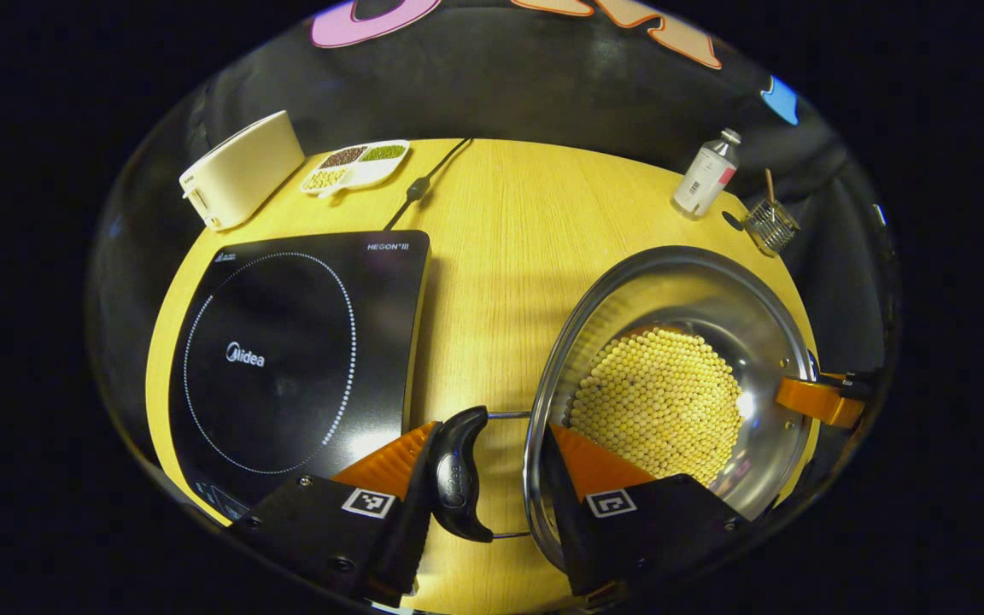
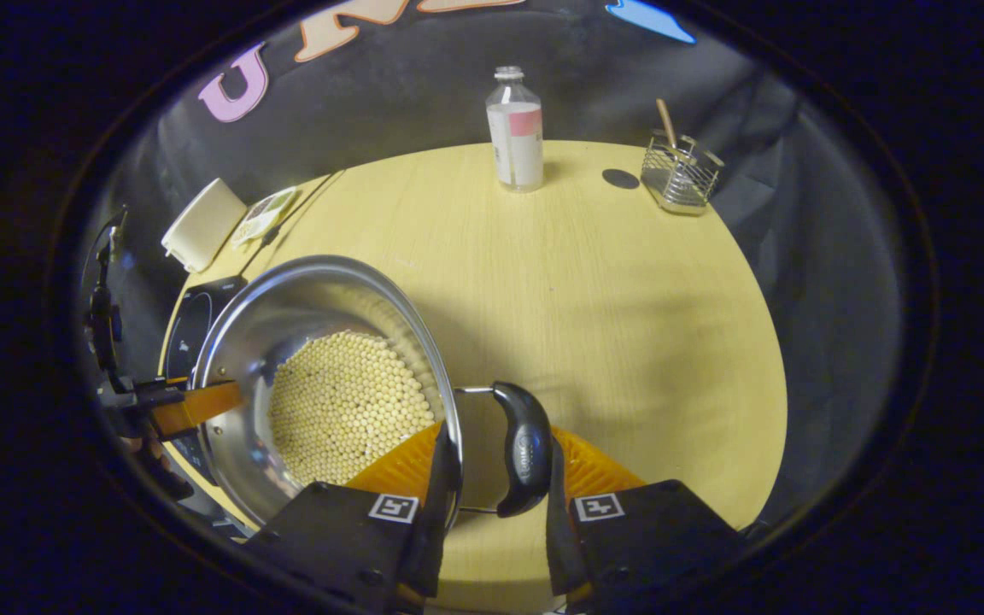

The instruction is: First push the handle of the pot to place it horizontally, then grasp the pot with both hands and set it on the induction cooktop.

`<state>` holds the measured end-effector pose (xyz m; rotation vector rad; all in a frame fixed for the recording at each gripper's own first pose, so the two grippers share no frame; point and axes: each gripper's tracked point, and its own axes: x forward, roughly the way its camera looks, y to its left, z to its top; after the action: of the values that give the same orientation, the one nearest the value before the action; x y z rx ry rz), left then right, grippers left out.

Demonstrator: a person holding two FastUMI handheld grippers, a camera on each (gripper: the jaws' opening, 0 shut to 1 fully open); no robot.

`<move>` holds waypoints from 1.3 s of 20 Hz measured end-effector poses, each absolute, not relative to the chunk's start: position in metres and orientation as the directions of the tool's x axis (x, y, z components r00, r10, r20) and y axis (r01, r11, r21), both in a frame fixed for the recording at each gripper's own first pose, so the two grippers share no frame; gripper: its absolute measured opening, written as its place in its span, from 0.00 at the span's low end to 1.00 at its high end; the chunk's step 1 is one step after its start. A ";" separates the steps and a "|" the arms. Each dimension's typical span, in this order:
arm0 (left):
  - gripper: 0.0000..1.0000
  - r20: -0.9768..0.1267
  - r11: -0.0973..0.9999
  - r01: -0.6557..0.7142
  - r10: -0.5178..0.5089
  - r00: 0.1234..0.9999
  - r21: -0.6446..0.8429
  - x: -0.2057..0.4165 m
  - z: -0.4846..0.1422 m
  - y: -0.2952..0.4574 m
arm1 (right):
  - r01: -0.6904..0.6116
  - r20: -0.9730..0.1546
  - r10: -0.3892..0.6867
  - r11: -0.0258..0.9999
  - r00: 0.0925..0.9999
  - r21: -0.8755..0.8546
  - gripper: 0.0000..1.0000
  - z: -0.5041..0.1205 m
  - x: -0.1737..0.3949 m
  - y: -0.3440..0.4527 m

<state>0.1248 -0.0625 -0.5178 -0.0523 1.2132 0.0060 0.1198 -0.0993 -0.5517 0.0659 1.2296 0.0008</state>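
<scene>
**Pot gripped from both sides, not on the cooktop yet**

So the round wooden surface [image 1: 500,231] takes up most of both views. Next biggest is the black induction cooktop [image 1: 295,359], left of centre in the left gripper view. The steel pot [image 1: 718,299] sits on the wood in the lower right of that view, just beside the cooktop and not on it, with a layer of yellow beans [image 1: 658,401] inside.

The left tool [image 1: 492,461] straddles the pot wall at bottom centre, one finger inside the rim, the other outside by the black handle [image 1: 458,470]. It looks closed on the pot, though I can't quite see the pads touching. The right tool [image 2: 496,465] has the same kind of hold around the opposite handle [image 2: 524,444], bottom centre of the right gripper view.

Smaller stuff along the top: white toaster-like box [image 1: 240,166], divided dish [image 1: 357,164], bottle [image 1: 707,175], wire basket [image 1: 770,224].
</scene>
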 end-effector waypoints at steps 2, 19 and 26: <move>0.66 -0.930 0.999 -0.026 -0.024 0.366 -0.036 0.126 -0.509 -0.059 | 0.037 -0.937 0.041 0.998 0.347 0.057 0.48 -0.543 0.117 -0.097; 0.66 -0.901 0.997 -0.005 -0.069 0.429 -0.078 0.112 -0.454 0.082 | 0.059 -0.907 0.025 0.997 0.421 0.055 0.51 -0.492 0.108 0.052; 0.66 -0.907 0.993 0.054 -0.120 0.404 -0.108 0.131 -0.468 0.183 | 0.098 -0.915 -0.037 0.995 0.402 0.002 0.47 -0.501 0.113 0.151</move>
<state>0.1315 0.1834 -0.4684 -0.0648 1.1502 -0.1100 0.1127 0.1509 -0.5011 0.0589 1.1546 -0.0858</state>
